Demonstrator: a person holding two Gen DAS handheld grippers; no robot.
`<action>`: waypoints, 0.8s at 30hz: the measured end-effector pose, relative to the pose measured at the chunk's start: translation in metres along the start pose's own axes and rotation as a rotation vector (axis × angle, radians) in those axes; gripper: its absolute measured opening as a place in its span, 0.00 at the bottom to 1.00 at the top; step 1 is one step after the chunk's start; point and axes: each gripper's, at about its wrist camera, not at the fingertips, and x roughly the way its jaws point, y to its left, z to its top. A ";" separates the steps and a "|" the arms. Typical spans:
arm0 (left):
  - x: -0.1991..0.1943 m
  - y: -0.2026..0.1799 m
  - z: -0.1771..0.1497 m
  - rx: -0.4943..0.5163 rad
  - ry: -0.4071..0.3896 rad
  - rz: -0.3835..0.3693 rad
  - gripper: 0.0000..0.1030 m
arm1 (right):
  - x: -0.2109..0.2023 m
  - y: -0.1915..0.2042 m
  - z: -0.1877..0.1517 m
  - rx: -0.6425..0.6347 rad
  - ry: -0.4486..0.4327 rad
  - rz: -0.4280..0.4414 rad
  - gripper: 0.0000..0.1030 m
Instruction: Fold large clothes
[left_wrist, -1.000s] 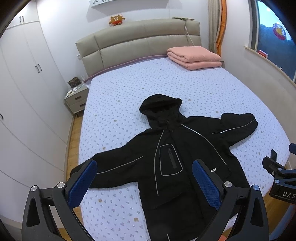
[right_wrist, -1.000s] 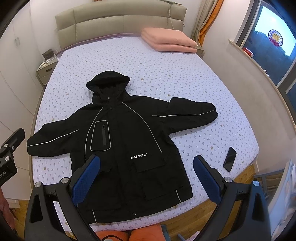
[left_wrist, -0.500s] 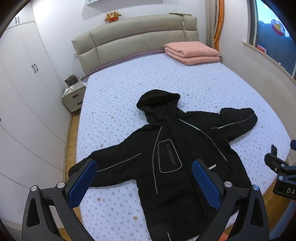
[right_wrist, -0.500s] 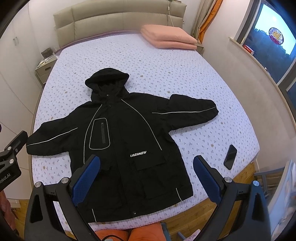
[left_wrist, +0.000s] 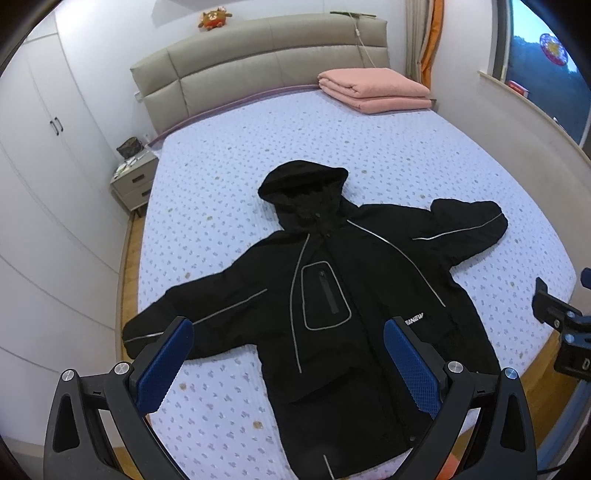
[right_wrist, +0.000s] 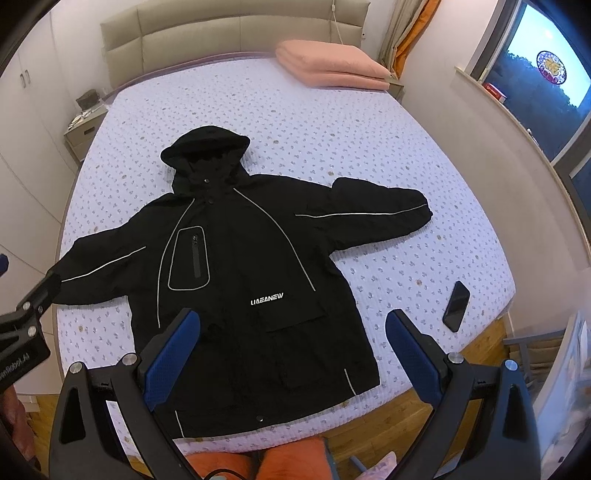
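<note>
A large black hooded jacket (left_wrist: 332, 295) lies flat, front up, on the lilac patterned bed (left_wrist: 369, 147), both sleeves spread out and the hood toward the headboard. It also shows in the right wrist view (right_wrist: 236, 266). My left gripper (left_wrist: 288, 362) is open and empty, held above the jacket's lower left part and left sleeve. My right gripper (right_wrist: 291, 350) is open and empty, held above the jacket's hem near the foot of the bed. Neither gripper touches the cloth.
A folded pink blanket (left_wrist: 373, 90) lies by the headboard at the far right. A black phone (right_wrist: 456, 305) lies on the bed near its right front corner. A nightstand (left_wrist: 135, 181) stands left of the bed. White wardrobes line the left wall.
Both grippers have drawn back and up a little, so the jacket sits slightly lower and smaller in view. The jacket has not moved. Both grippers stay open.
</note>
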 end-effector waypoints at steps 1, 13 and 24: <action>0.000 -0.002 0.000 0.001 0.001 0.002 0.99 | 0.001 -0.002 0.000 -0.001 0.000 0.004 0.98; 0.013 -0.063 0.028 -0.117 0.063 -0.063 0.99 | 0.053 -0.093 0.036 -0.001 -0.020 0.092 0.98; 0.120 -0.212 0.054 -0.175 0.249 -0.165 0.99 | 0.202 -0.278 0.064 0.133 0.050 0.115 0.98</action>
